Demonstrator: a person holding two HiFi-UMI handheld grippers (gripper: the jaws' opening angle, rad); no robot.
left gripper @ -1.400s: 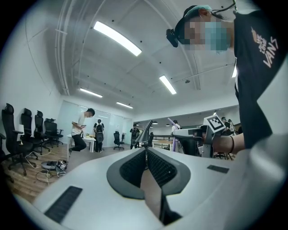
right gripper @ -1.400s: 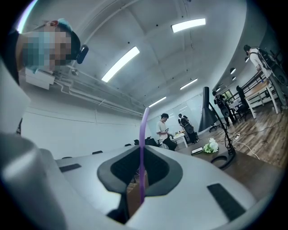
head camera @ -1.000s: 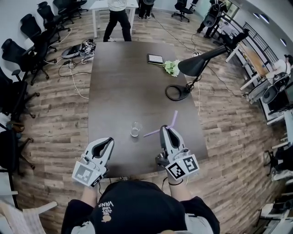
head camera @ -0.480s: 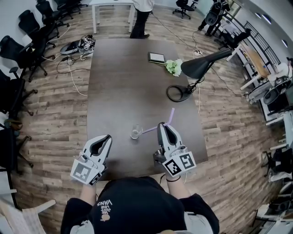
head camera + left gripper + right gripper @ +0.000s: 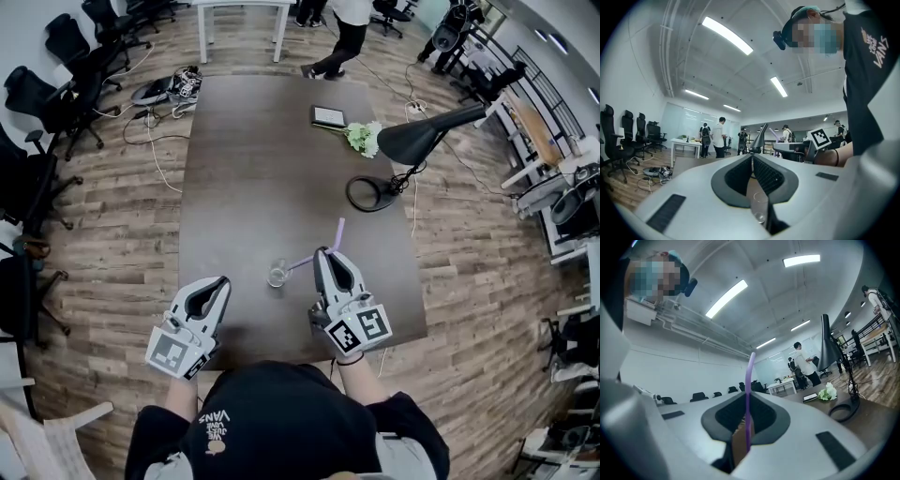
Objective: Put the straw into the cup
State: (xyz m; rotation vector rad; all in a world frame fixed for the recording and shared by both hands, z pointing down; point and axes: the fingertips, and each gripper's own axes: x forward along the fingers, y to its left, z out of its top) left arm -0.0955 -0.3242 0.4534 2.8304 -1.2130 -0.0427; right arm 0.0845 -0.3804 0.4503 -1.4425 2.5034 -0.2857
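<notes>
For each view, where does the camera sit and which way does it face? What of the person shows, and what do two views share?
Head view: on the person's head, facing steeply down at the table; shoulders, left gripper and right gripper show.
Left gripper view: on the left gripper, facing level along its fingers, cup beyond; the person's torso shows.
Right gripper view: on the right gripper, facing along fingers holding the straw; the head shows.
Shared: cup, in head and left gripper views.

You hold lilac straw (image 5: 339, 230). Cup (image 5: 277, 274): clear glass. Your left gripper (image 5: 222, 283), right gripper (image 5: 323, 251): white-grey, black-and-white square markers. Worktop (image 5: 253, 169): dark brown. Lamp (image 5: 422, 139) near right edge: black.
</notes>
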